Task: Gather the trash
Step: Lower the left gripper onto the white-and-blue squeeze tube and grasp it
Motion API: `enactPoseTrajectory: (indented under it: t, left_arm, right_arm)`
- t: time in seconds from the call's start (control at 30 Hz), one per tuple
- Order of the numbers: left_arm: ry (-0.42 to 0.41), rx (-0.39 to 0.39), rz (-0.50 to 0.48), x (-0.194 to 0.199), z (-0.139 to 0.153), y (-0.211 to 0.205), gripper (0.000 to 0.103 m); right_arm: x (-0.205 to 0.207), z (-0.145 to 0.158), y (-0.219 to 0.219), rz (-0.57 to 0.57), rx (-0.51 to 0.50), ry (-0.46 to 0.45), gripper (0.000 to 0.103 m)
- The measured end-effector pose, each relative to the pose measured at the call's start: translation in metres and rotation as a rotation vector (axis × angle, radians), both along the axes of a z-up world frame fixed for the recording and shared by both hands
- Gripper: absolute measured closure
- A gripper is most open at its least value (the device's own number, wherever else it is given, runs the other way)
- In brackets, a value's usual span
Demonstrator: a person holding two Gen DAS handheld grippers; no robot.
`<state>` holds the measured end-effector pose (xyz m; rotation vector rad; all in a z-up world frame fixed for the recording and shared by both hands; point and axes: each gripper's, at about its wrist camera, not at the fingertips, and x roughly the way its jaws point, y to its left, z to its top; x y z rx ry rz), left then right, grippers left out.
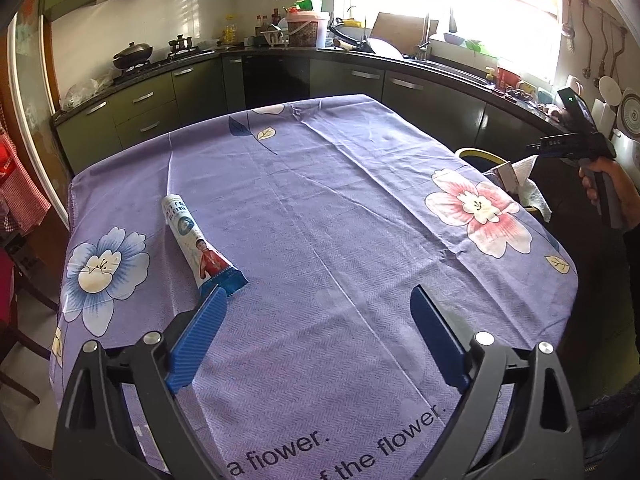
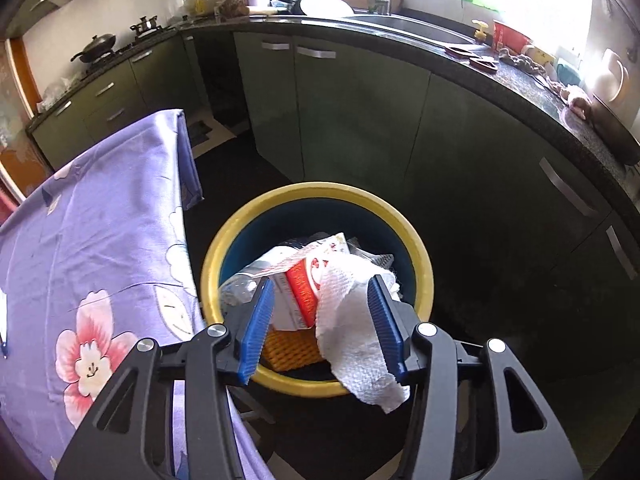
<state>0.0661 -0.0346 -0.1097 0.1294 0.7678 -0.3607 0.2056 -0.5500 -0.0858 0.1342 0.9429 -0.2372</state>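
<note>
A white and blue printed tube (image 1: 196,236) lies on the purple flowered tablecloth (image 1: 320,184). Its crimped end is just beside my left gripper's left fingertip. My left gripper (image 1: 318,292) hovers over the table, open wide, with nothing between its fingers. My right gripper (image 2: 324,280) is open above a yellow-rimmed bin (image 2: 320,190) beside the table. A crumpled white paper towel (image 2: 348,312) hangs against its right pad and drapes over the bin's near rim. The left pad stands clear of it. The bin holds a red and white carton (image 2: 304,288) and other wrappers.
Green kitchen cabinets (image 2: 352,120) and a dark counter curve behind the bin. The bin's rim (image 1: 480,153) shows past the table's right edge in the left wrist view, with a person's hand (image 1: 600,176) on the right tool's handle. A red chair stands at the table's left.
</note>
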Motion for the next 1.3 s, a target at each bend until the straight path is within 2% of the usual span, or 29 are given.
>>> enactPoseTrajectory:
  t: [0.23, 0.4, 0.47, 0.63, 0.73, 0.77, 0.8, 0.9, 1.0, 1.13, 1.3]
  left_arm:
    - [0.022, 0.047, 0.075, 0.019, 0.005, 0.013, 0.014]
    - [0.061, 0.084, 0.185, 0.046, 0.014, 0.036, 0.011]
    - [0.106, 0.076, 0.247, 0.062, 0.013, 0.050, 0.011]
    - [0.238, -0.026, 0.322, 0.100, -0.001, 0.068, 0.011]
    - [0.273, -0.014, 0.348, 0.117, -0.012, 0.064, 0.011]
    - [0.273, 0.002, 0.351, 0.121, -0.015, 0.062, 0.015]
    - [0.277, 0.018, 0.355, 0.125, -0.018, 0.060, 0.024]
    - [0.321, 0.018, 0.359, 0.135, -0.029, 0.059, 0.035]
    - [0.357, 0.026, 0.372, 0.140, -0.038, 0.061, 0.036]
    - [0.355, 0.041, 0.370, 0.140, -0.040, 0.061, 0.037]
    - [0.344, 0.074, 0.366, 0.141, -0.039, 0.060, 0.050]
  right_arm:
    - [-0.003, 0.022, 0.033, 0.094, 0.059, -0.077, 0.051]
    - [-0.008, 0.024, 0.060, 0.196, 0.105, -0.113, 0.048]
    - [-0.011, 0.022, 0.071, 0.233, 0.120, -0.118, 0.048]
    - [-0.008, 0.014, 0.093, 0.297, 0.156, -0.116, 0.048]
    - [-0.004, 0.008, 0.101, 0.318, 0.169, -0.108, 0.048]
    - [-0.003, 0.005, 0.103, 0.324, 0.173, -0.103, 0.048]
    - [-0.001, 0.003, 0.103, 0.328, 0.175, -0.099, 0.048]
    - [0.000, -0.002, 0.102, 0.329, 0.184, -0.091, 0.047]
    - [0.000, -0.004, 0.099, 0.327, 0.185, -0.082, 0.046]
    - [-0.001, -0.006, 0.095, 0.322, 0.190, -0.083, 0.046]
    - [-0.001, -0.008, 0.095, 0.323, 0.200, -0.082, 0.046]
